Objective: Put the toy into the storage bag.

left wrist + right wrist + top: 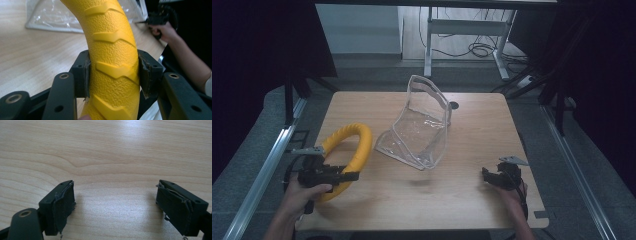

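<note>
Pebbled yellow ring [112, 57] with chevron ridges, pinched by left tool [113, 75].

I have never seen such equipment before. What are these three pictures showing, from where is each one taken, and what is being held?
A person sits at a wooden table and holds a hand tool with two black jaws in each hand. The high view looks down from above. The other two pictures come from small cameras riding on each tool, looking along its jaws.

The left gripper is closed on a yellow textured ring; its pads press both sides of the ring. The right gripper is open, with nothing between its jaws, low over bare wood. A clear plastic pouch stands open in the middle of the table.
</note>
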Tool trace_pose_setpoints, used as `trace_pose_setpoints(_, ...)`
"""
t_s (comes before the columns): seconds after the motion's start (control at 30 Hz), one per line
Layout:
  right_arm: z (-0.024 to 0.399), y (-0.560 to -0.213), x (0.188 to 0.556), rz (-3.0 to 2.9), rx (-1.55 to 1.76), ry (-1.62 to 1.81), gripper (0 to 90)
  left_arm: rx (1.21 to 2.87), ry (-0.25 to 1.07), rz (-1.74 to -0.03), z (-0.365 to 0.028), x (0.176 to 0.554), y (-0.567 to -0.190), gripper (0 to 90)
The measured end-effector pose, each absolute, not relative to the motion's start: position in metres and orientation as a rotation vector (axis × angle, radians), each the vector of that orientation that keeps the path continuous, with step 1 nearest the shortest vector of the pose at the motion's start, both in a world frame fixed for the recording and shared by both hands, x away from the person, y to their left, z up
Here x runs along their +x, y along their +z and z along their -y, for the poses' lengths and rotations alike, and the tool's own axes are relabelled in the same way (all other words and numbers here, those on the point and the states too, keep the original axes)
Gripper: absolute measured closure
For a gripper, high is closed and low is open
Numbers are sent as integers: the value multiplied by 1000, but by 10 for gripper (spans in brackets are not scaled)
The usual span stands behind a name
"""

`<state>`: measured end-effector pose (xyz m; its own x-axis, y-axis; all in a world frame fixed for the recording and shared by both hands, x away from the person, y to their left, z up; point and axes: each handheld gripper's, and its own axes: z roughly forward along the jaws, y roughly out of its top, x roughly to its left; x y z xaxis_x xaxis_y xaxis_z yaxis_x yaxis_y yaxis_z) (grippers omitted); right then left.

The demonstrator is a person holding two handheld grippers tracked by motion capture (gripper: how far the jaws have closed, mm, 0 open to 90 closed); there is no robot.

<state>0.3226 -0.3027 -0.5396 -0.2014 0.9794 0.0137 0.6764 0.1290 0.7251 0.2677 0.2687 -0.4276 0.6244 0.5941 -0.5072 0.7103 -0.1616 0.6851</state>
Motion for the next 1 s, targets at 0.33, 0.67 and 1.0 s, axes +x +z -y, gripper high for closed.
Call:
trace_pose_setpoints(0.33,303,-540,323,-1937,1594,850,155,1762,-112,-1053,-277,273,-420,508)
trace_pose_setpoints(0.67,304,-540,323,-1933,1595,851,158,1690,20,-1028,-274,272,-406,511)
trace_pose_setpoints(1.0,304,-539,323,-1928,1603,858,159,1613,119,-922,-255,269,-383,510)
